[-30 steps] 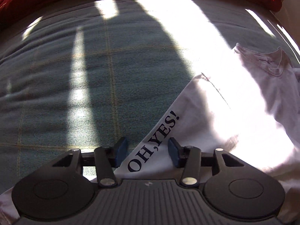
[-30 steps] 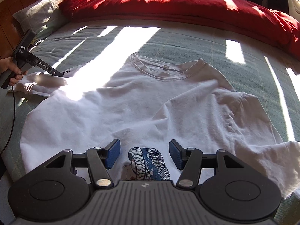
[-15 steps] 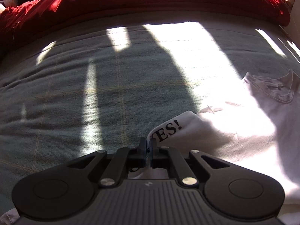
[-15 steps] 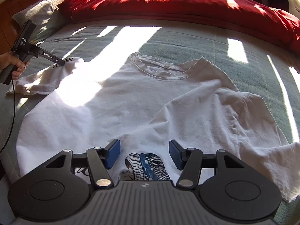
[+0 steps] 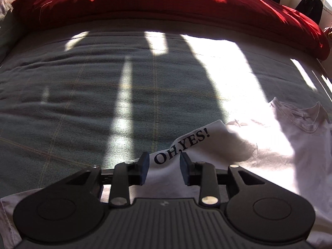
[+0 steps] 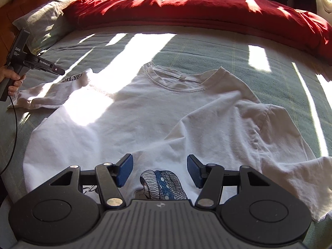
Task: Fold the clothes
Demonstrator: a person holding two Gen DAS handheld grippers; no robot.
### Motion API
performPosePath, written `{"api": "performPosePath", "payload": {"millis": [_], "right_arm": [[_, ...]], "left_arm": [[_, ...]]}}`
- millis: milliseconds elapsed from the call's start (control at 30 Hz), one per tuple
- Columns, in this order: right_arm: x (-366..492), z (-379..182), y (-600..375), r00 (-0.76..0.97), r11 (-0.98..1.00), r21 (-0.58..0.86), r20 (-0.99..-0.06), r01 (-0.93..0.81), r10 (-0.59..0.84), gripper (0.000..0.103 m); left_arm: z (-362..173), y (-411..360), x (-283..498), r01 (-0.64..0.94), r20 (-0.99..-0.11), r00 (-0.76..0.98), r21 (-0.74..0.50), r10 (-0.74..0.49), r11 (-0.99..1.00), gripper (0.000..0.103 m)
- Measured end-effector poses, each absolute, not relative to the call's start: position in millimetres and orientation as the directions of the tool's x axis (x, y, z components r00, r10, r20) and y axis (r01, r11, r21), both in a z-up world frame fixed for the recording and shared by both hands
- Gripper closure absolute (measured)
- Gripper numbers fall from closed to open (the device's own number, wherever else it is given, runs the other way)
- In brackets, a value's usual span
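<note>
T-shirt (image 6: 157, 120): one, white; two claws, left claw (image 5: 164, 167) opening.

A: How much of the white T-shirt (image 6: 157, 114) can't be seen?
B: Its hem nearest the camera is hidden behind the right gripper (image 6: 159, 171), which also covers the lower part of the printed figure (image 6: 164, 186).
A: And the sleeve (image 5: 186, 145) beside the collar?
B: In the left wrist view, glare washes out the cloth just beyond "OH,YES!".
A: The person?
B: Only a hand (image 6: 11, 81), cut by the edge.
</note>
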State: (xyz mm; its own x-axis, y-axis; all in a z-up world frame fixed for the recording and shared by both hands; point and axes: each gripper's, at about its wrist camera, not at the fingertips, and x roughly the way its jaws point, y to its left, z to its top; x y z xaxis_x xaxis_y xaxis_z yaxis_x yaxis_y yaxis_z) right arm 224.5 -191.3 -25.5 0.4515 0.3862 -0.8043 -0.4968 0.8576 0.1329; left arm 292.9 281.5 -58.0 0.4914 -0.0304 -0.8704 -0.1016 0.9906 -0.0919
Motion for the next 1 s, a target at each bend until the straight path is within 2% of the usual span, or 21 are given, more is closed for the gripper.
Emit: {"api": "performPosePath", "payload": {"millis": [200,333,433,700,733,900,1000], "right_arm": [[220.0,-20.5,-185.6,0.456,0.856,0.127,-0.802,-0.501,0.386,0.041],[217.0,-14.7,-184.8,0.463,0.860,0.121,-0.801,-0.495,0.379,0.041],[213.7,-10.2,-186.5,0.469,0.866,0.116,-0.802,-0.486,0.370,0.041],[194.3,1.3,-209.5,0.495,0.895,0.136,-0.793,-0.424,0.355,0.038],[191.6,2.7,-213.2,0.498,0.899,0.140,-0.792,-0.415,0.354,0.038],[169.8,10.8,-243.3,0.525,0.919,0.172,-0.777,-0.356,0.349,0.036],[157.1,11.5,-263.5,0.537,0.927,0.210,-0.766,-0.311,0.353,0.035]], "left_arm": [[-86.6,318.3,261.4,-0.227,-0.894,0.448,-0.113,0.000,0.967,0.070],[-81.3,335.0,252.4,-0.315,-0.895,0.435,-0.046,0.101,0.948,0.070],[-68.7,328.5,244.9,-0.320,-0.887,0.445,-0.030,0.123,0.947,0.070],[-24.6,246.3,218.4,-0.166,-0.868,0.496,-0.064,0.028,0.984,0.068],[-20.8,233.8,215.2,-0.143,-0.868,0.496,-0.065,0.015,0.988,0.065],[1.9,157.8,192.9,-0.014,-0.862,0.505,-0.073,-0.056,0.997,0.061],[13.6,114.5,177.4,0.057,-0.848,0.523,-0.066,-0.086,0.996,0.050]]}}
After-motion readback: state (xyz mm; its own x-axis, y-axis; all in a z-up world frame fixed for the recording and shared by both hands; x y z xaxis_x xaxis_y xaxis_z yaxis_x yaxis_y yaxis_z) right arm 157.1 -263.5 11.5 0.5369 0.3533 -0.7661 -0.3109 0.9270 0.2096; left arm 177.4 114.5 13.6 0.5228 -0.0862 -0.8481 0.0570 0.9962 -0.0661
